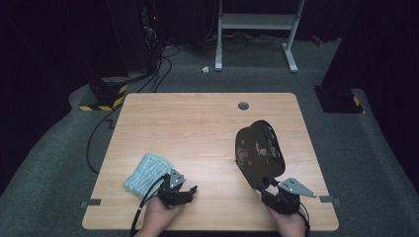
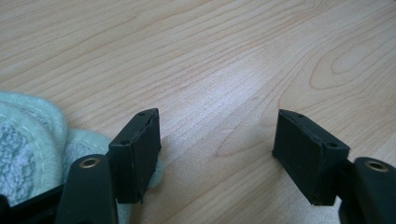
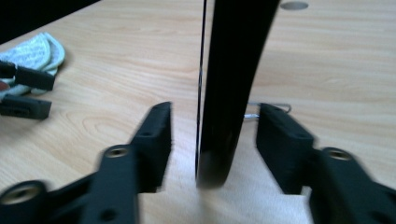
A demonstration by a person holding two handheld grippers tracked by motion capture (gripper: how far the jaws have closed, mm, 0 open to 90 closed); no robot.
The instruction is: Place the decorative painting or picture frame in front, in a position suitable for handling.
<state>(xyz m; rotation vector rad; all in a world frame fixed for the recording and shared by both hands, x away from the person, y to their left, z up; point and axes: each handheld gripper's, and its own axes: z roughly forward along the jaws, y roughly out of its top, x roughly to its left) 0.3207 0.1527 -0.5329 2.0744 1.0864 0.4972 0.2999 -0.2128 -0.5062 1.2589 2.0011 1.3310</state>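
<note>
Right gripper [image 3: 212,135] straddles the edge of a black plate [image 1: 258,154], jaws apart on either side of it.

Standing on its edge on the right half of the table [image 1: 197,123], the plate shows its flower-painted face in the high view; in the right gripper view its dark rim [image 3: 229,93] rises between the 2 pads with a gap on each side, so nothing presses it, though whether it leans on the gripper or on something behind I cannot tell. A thin wire piece just behind its foot may be a stand. Left gripper [image 2: 217,140] rests with jaws wide and empty over bare wood, just beside the folded pale-green cloth [image 1: 146,173], probably kept close for wiping the plate.
</note>
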